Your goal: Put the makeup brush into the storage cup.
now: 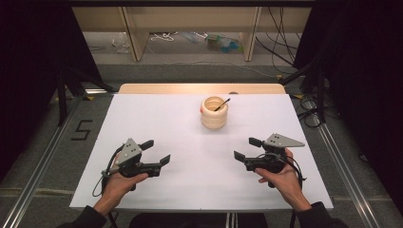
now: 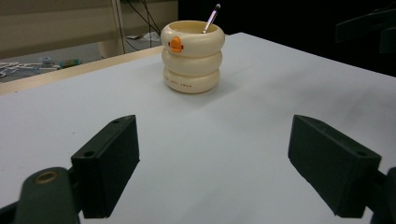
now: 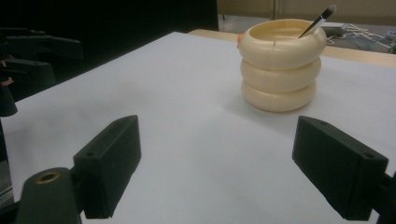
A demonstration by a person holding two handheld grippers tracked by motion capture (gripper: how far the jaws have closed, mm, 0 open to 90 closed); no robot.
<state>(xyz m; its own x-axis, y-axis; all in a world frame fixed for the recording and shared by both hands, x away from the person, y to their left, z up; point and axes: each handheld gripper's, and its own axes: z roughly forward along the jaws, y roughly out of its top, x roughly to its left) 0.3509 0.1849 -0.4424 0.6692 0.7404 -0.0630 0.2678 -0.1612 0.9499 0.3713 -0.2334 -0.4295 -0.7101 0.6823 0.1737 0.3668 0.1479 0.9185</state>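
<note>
Resting low over the near part of the white counter (image 1: 157, 118), both tools are held apart from the work item. Left tool (image 1: 158, 152): jaws spread wide, nothing between them, gripped by the person's left hand (image 1: 119, 183). Right tool (image 1: 247, 148): jaws likewise wide apart, nothing between them, gripped by the right hand (image 1: 280, 178). Whether the jaw tips touch the counter surface cannot be told.

Work item: a cream pen holder (image 1: 214, 112) shaped as three stacked rings, standing upright on the far middle of the counter, well apart from both tools. A thin dark-tipped stick (image 1: 222, 104), possibly a brush or pen, leans inside it against the rim, its tip poking above the edge.

View differences:
- High view: gives the layout, holder roughly centred between the two tools and farther out; grey three-cornered plate on top of each tool; wooden counter edge beyond the white sheet; floor marking "5" (image 1: 81, 129) to the left.
- Left gripper view: left tool (image 2: 212, 158) shows the wide gap between the black jaws, bare counter beneath. Pen holder (image 2: 192, 58) shows a small orange beak-like knob (image 2: 175, 44) on the top ring and faint lettering on the bottom ring, unreadable. The stick (image 2: 210, 17) has a pale, pinkish shaft here.
- Right gripper view: right tool (image 3: 215, 165) shows the same wide gap. Pen holder (image 3: 280, 65) is seen from the other side, the orange knob just peeking at its left edge; a fine seam runs down the top ring. The left tool shows dimly at the left edge.
</note>
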